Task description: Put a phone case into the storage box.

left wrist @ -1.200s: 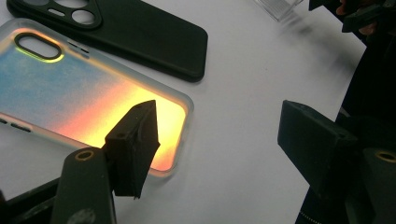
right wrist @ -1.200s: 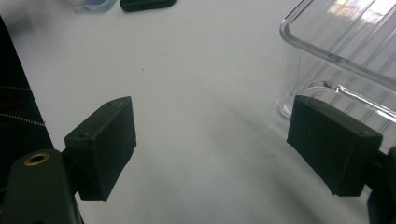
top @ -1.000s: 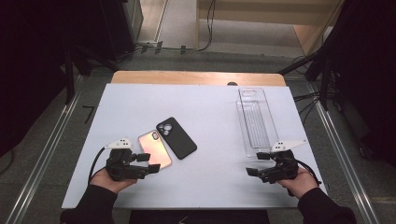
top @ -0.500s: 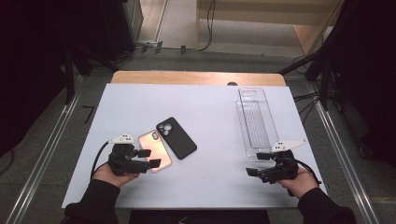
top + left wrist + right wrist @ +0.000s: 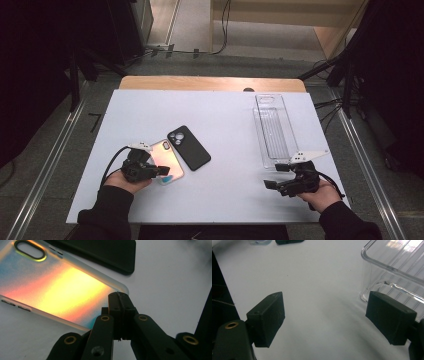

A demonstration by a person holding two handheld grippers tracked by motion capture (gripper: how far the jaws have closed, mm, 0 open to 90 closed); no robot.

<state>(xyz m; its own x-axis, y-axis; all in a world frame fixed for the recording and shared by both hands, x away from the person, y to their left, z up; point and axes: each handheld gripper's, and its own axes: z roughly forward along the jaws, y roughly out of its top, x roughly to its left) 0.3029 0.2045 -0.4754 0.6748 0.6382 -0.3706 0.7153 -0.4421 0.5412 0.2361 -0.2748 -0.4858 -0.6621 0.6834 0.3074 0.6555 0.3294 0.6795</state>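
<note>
An iridescent phone case [image 5: 167, 160] lies on the white table, its pink-orange back filling the left gripper view [image 5: 62, 287]. A black phone case [image 5: 189, 147] lies just right of it and touches its edge [image 5: 105, 252]. My left gripper [image 5: 162, 171] is shut, jaws pressed together [image 5: 120, 296], with the tips at the iridescent case's near corner; nothing shows between them. My right gripper [image 5: 276, 176] is open above bare table [image 5: 324, 315], holding nothing, just in front of a clear plastic tray [image 5: 274, 130].
The clear tray's near corner [image 5: 392, 267] stands close beside my right jaw. The white table [image 5: 225, 115] has open room in its middle and back. A wooden strip [image 5: 210, 83] runs along the far edge. A cable trails from each gripper.
My left gripper has moved right, from beside the iridescent case to over its near corner. The right gripper has stayed where it was.
</note>
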